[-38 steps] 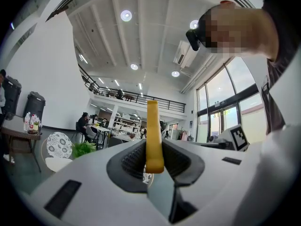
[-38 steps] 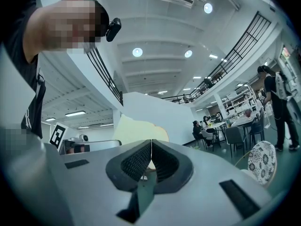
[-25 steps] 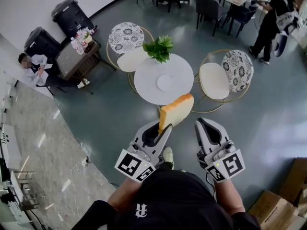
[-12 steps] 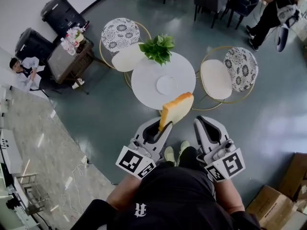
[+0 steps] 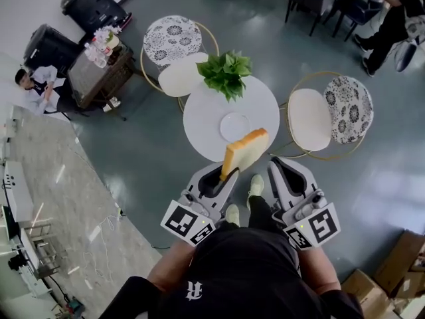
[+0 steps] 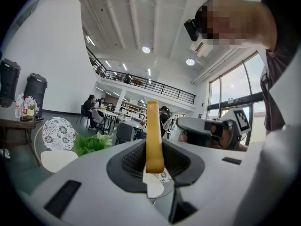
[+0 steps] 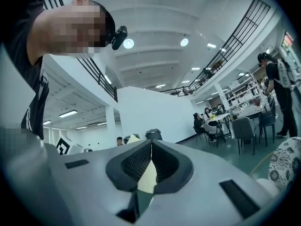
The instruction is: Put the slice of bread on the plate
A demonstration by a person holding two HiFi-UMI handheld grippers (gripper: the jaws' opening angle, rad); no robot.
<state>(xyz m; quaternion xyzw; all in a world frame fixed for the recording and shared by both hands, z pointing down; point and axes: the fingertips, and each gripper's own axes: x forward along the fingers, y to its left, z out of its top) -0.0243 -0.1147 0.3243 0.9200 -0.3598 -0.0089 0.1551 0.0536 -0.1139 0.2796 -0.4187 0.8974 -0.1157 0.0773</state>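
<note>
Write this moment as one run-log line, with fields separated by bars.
left gripper: shut on bread slice | right gripper: shut, empty | plate: empty, on round table

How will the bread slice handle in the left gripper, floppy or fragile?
Probably fairly stiff: the slice of bread stands out of the left gripper unsupported without sagging. Likely light and crushable, since the jaws pinch only its lower edge.

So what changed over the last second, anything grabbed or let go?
The person has stepped toward the round table, so in the head view the plate now lies nearer the slice of bread. Nothing was grabbed or released. The left gripper stays shut on the bread, and the right gripper stays shut and empty beside it.
</note>
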